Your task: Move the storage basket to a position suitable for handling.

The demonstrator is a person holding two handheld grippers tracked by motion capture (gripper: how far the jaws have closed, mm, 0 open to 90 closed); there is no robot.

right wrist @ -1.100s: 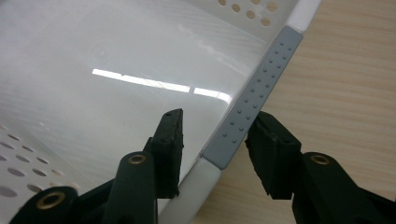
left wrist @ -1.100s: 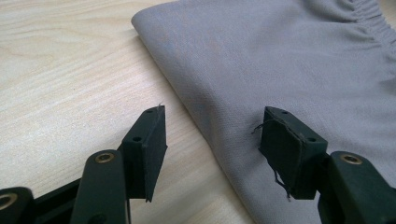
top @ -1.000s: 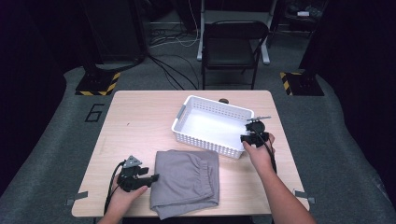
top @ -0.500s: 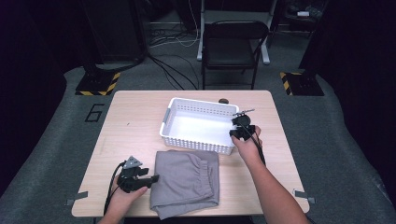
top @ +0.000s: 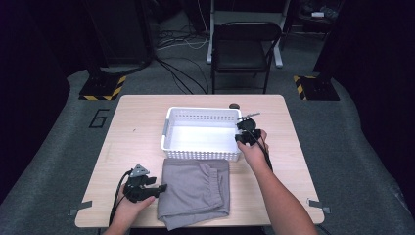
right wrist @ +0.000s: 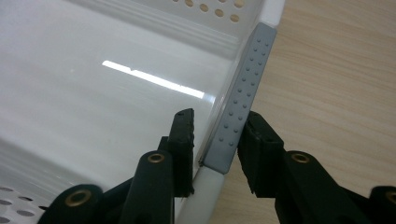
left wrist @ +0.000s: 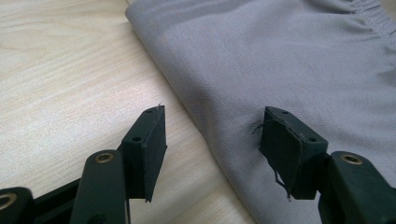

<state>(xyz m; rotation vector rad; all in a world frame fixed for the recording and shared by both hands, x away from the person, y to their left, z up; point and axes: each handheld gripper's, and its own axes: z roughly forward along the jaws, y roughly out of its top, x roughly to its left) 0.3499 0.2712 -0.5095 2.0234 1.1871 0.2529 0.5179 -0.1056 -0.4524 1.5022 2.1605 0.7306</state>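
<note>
Right gripper (top: 248,133) is clamped on the grey-padded rim of the white perforated plastic basket (top: 171,128), which sits just behind the folded grey cloth shorts (top: 195,188). Left gripper (left wrist: 212,140), jaws apart, straddles the shorts' edge on the wooden desk (top: 142,117); judging by this, packing them has not yet begun.

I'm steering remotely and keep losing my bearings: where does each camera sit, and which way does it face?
High view: above the person's side, looking forward and down on the table; both forearms enter from the bottom.
Left gripper view: rides the left gripper, looking along its open jaws at the grey cloth.
Right gripper view: rides the right gripper, jaws astride the basket rim's grey handle.
Shared: the high view also shows cloth, basket and both grippers.
</note>
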